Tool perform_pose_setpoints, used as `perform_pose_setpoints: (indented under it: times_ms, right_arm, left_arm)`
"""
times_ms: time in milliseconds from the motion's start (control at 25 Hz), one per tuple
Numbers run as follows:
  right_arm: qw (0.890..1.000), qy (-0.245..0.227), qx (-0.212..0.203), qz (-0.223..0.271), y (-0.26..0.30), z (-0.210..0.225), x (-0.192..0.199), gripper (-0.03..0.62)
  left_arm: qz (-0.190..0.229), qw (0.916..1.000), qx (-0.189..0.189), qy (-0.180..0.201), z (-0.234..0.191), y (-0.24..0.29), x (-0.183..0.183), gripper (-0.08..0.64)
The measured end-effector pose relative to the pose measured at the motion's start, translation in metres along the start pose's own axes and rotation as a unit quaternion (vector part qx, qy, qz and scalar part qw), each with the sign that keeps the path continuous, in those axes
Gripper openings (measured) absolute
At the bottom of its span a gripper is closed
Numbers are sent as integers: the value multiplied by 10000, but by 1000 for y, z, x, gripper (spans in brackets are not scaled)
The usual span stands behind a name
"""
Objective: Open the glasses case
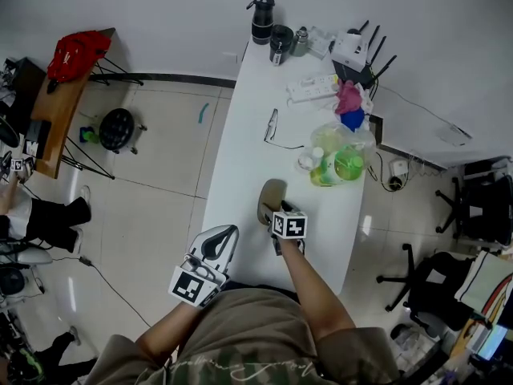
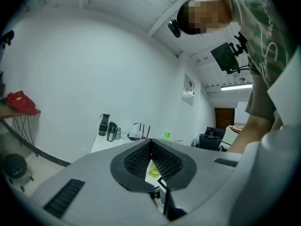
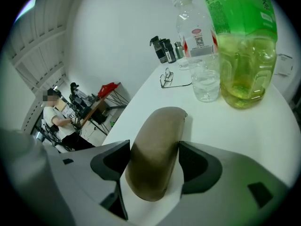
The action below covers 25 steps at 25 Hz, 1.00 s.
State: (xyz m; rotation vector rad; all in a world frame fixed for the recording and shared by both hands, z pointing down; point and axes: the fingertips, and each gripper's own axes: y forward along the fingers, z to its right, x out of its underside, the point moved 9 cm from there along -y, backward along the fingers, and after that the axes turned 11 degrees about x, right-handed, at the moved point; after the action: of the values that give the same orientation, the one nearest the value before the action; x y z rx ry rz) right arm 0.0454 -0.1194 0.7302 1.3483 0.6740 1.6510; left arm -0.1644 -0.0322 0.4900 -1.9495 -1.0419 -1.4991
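A tan, rounded glasses case (image 1: 271, 196) lies closed on the white table (image 1: 240, 155), near the front. My right gripper (image 1: 272, 217) points steeply down over the case's near end. In the right gripper view the case (image 3: 157, 147) lies lengthwise between the wide-spread jaws of that gripper (image 3: 154, 150), a pad close on either side, and I see no pad pressing it. My left gripper (image 1: 227, 233) hovers at the table's front left edge, away from the case. Its pads (image 2: 162, 161) meet with nothing between them.
A pair of glasses (image 1: 272, 127) lies mid-table beyond the case. A green drink bottle (image 1: 346, 163) and a clear water bottle (image 3: 197, 32) stand to the right. A power strip (image 1: 313, 88), flasks (image 1: 263, 20) and a router crowd the far end. Office chairs stand on the floor at right.
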Motion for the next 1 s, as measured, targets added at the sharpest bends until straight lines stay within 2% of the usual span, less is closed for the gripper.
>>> perform_pose_setpoints:
  times_ms: [240,480,640,880,1000]
  right_arm:
    - [9988,-194,189,-419,3,-4,-9,307]
    - [9984,-96,328,-449,7,-4,-9,307]
    - [9967,18,321,-742,12,-4,-12,307]
    - [9960,61,485,-744,15,-6,-12,310]
    - [9950,95,521,-842,23,-8,-11,338]
  left_arm:
    - [55,10000,-23,-39,-5,2,2,6]
    - [312,9994,26,-114,-5,11,-5,6]
    - [15,9999,14,-122,-6,6,5,6]
    - [36,9998,-42,-167,-9,7,1,6]
    - [-28,9998,-80,-186,-13,2,6,6]
